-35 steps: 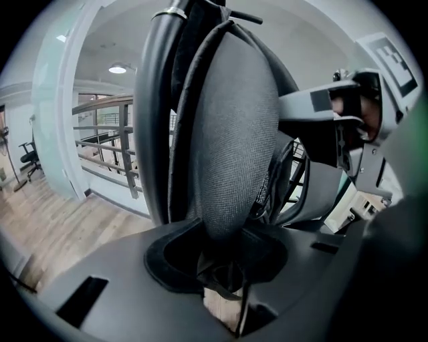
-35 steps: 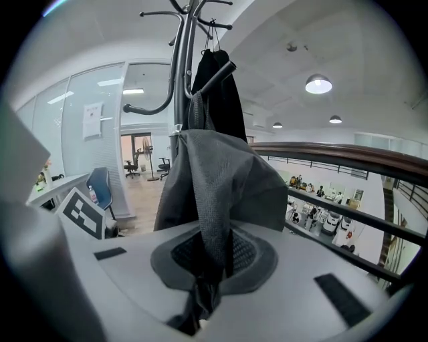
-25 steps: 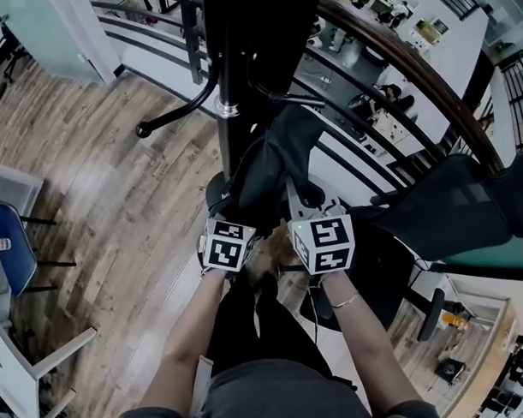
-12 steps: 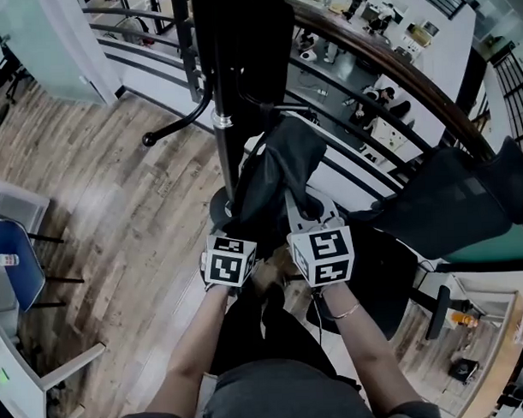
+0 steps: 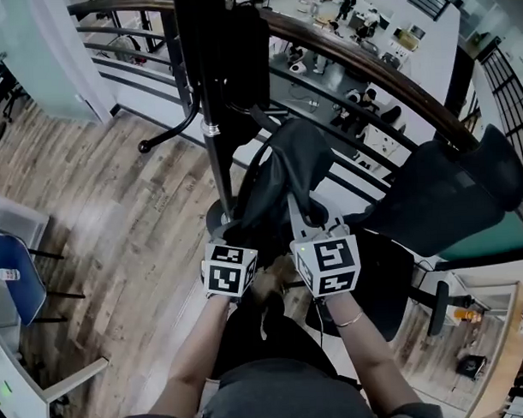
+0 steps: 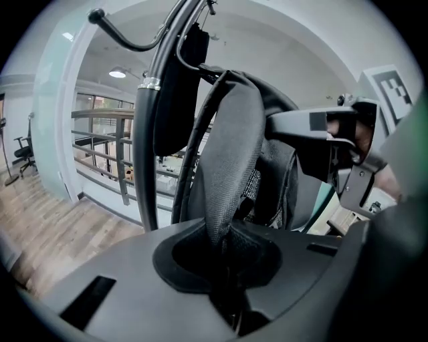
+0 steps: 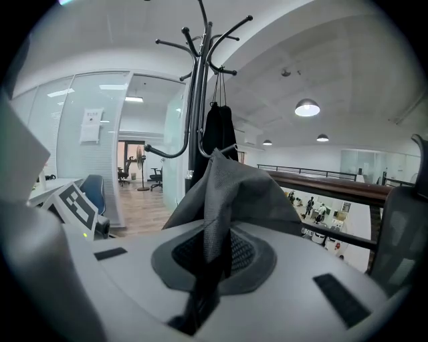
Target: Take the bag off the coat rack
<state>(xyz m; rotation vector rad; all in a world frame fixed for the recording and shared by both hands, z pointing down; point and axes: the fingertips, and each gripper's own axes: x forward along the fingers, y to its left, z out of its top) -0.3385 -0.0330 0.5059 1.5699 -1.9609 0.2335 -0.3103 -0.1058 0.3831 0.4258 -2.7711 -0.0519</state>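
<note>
A dark grey fabric bag (image 5: pixel 287 164) hangs against the black coat rack pole (image 5: pixel 209 120), with its strap running up to the hooks. Both grippers hold its lower part from below. My left gripper (image 5: pixel 243 232) is shut on a fold of the bag (image 6: pixel 231 153), which runs down between its jaws (image 6: pixel 227 250). My right gripper (image 5: pixel 301 221) pinches another fold of the bag (image 7: pixel 234 194) right beside it (image 7: pixel 210 250). The right gripper (image 6: pixel 334 133) also shows in the left gripper view. The rack's hooks (image 7: pixel 200 33) spread out above.
A second black item (image 7: pixel 217 130) hangs from a rack hook. A black mesh office chair (image 5: pixel 441 189) stands close on the right. A wooden handrail (image 5: pixel 368 63) with railing bars runs behind the rack. A blue chair (image 5: pixel 11 268) is at the left on the wooden floor.
Both grippers stay on the bag's lower part, side by side. The head view has tilted a little, so the rack and the chair sit slightly differently in the picture.
</note>
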